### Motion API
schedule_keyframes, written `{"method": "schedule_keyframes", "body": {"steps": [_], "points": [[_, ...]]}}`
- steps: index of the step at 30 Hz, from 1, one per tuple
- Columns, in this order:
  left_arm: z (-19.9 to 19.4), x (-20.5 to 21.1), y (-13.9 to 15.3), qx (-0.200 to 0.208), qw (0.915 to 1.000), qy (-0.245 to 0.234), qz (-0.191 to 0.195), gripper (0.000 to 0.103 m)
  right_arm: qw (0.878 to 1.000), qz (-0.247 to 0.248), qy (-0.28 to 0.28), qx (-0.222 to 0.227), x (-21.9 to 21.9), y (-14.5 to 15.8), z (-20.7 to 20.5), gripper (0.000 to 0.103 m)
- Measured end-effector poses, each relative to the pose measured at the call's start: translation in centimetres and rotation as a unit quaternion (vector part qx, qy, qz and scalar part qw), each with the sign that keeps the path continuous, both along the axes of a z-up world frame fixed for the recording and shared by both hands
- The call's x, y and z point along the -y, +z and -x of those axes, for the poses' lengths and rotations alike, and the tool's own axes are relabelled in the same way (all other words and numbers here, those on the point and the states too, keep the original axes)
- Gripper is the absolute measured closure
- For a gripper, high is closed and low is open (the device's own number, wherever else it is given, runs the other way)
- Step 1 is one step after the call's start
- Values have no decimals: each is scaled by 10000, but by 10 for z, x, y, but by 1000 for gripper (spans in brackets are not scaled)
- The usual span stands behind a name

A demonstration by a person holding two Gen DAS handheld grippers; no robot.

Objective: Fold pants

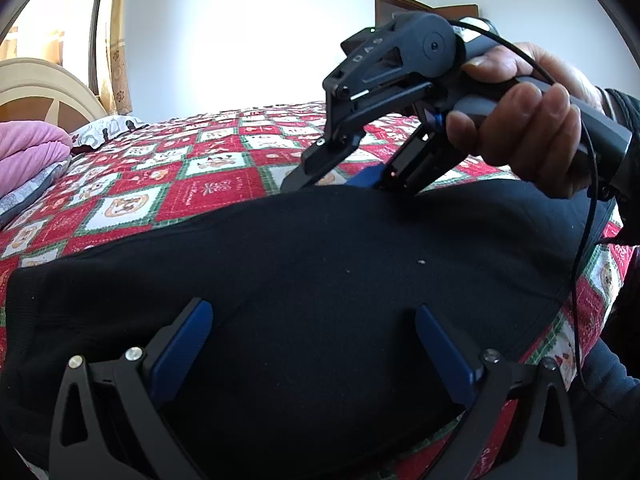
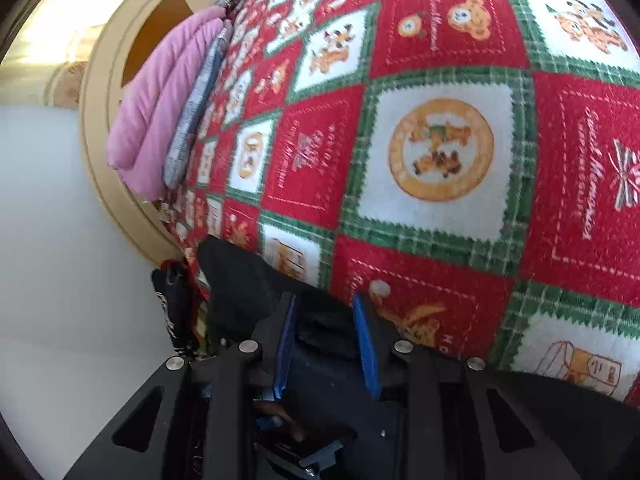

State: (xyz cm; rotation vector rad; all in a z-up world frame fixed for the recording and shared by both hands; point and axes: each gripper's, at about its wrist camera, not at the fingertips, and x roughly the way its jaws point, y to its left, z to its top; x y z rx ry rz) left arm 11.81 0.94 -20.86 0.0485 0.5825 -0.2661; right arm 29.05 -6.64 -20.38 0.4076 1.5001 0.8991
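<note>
Soft, limp, light black pants (image 1: 304, 280); best pinched at an edge; right gripper (image 1: 340, 178) clamps fabric, left gripper (image 1: 312, 356) spread wide, empty

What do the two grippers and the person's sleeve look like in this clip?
Both the left gripper and the right gripper are matte black frames with blue pads and silver screws. The right one has a grey handle and a thin black cable looping off it. The sleeve is dark.
</note>
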Motion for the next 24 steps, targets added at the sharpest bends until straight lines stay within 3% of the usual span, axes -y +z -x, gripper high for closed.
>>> {"method": "schedule_keyframes", "body": {"steps": [2, 4, 6, 15, 18, 22, 24], "points": [[0, 0, 0, 1, 10000, 0, 1, 0, 9999, 110, -114, 70, 1, 2, -1, 73], [0, 0, 0, 0, 10000, -1, -1, 0, 9996, 103, -186, 206, 2, 7, -1, 95], [0, 0, 0, 1, 10000, 0, 0, 0, 9992, 7, -270, 284, 3, 11, 0, 98], [-1, 1, 1, 9, 10000, 4, -35, 0, 9881, -129, -743, 1343, 19, 50, 13, 101], [-1, 1, 0, 10, 10000, 3, -60, 0, 9801, 383, -870, 1743, 16, 42, 9, 102], [-1, 1, 0, 12, 10000, -2, -66, 0, 9816, 560, -982, 1536, 16, 10, 0, 102], [-1, 1, 0, 12, 10000, 0, -69, 0, 9806, 477, -1021, 1602, 20, 10, 1, 101]]}}
